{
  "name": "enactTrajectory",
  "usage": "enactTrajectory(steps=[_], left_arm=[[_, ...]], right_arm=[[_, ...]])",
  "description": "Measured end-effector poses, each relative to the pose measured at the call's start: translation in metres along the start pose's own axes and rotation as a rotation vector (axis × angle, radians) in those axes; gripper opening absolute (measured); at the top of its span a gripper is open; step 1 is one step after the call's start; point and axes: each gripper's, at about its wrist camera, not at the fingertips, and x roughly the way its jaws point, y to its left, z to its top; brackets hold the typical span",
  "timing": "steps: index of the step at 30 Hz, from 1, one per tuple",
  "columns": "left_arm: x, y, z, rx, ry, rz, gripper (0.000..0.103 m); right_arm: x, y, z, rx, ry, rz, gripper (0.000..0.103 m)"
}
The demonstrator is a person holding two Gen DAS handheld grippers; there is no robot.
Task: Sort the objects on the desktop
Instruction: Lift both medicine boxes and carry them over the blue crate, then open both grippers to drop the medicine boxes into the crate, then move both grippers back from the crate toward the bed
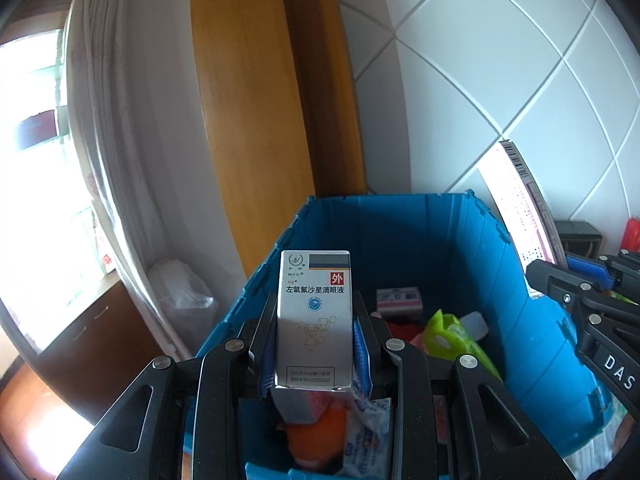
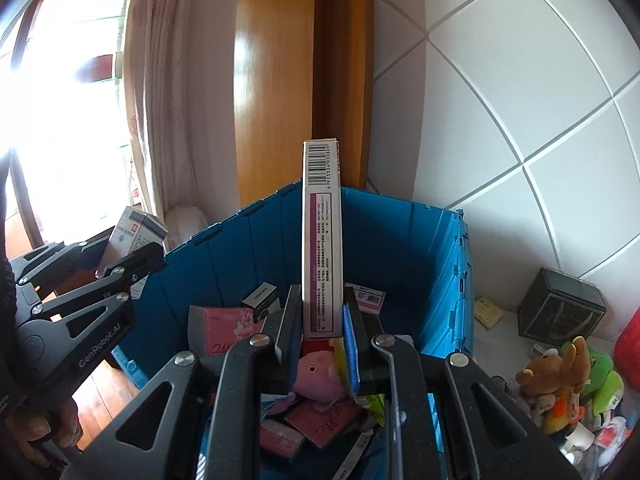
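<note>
My left gripper (image 1: 314, 336) is shut on a silver eye-drop box (image 1: 314, 316) with Chinese print, held upright above the blue bin (image 1: 420, 236). My right gripper (image 2: 322, 320) is shut on a tall pink-and-white box (image 2: 322, 236) with a barcode, held upright above the same blue bin (image 2: 436, 280). The bin holds pink boxes (image 2: 224, 328), a pink pig toy (image 2: 318, 380), a green packet (image 1: 456, 336) and other small items. The left gripper with its box shows at the left of the right wrist view (image 2: 132, 256). The right gripper's box shows at the right of the left wrist view (image 1: 520, 216).
A tiled white wall (image 2: 520, 80) and a wooden door frame (image 2: 280, 80) stand behind the bin. To the bin's right lie a black box (image 2: 560, 306), plush toys (image 2: 560, 384), a red item (image 2: 630, 340) and small clutter. A curtain (image 1: 104, 120) and window are at left.
</note>
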Motion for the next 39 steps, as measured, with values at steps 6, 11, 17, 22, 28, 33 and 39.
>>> enactTrajectory(steps=[6,11,17,22,28,33,39], left_arm=[[0.031,-0.005,0.006,-0.027,0.037,-0.028,0.031],[0.046,-0.008,0.005,-0.016,0.043,-0.042,0.031],[0.055,-0.006,0.007,-0.026,0.035,-0.051,0.046],[0.057,0.003,0.013,-0.03,-0.004,0.0,0.083],[0.056,0.01,0.015,-0.03,-0.005,0.007,0.083],[0.054,0.017,0.015,-0.038,-0.007,0.01,0.083],[0.039,0.012,0.01,-0.038,-0.02,-0.016,0.083]], right_arm=[[0.024,-0.01,0.013,0.007,0.024,-0.023,0.018],[0.04,-0.014,0.019,0.016,0.036,-0.027,0.018],[0.056,-0.016,0.023,0.043,0.064,-0.007,0.018],[0.047,-0.011,0.034,0.053,0.018,-0.01,0.042],[0.034,-0.004,0.046,0.064,-0.041,-0.016,0.074],[0.019,-0.003,0.046,0.073,-0.074,-0.017,0.074],[-0.004,-0.006,0.034,0.085,-0.096,-0.016,0.074]])
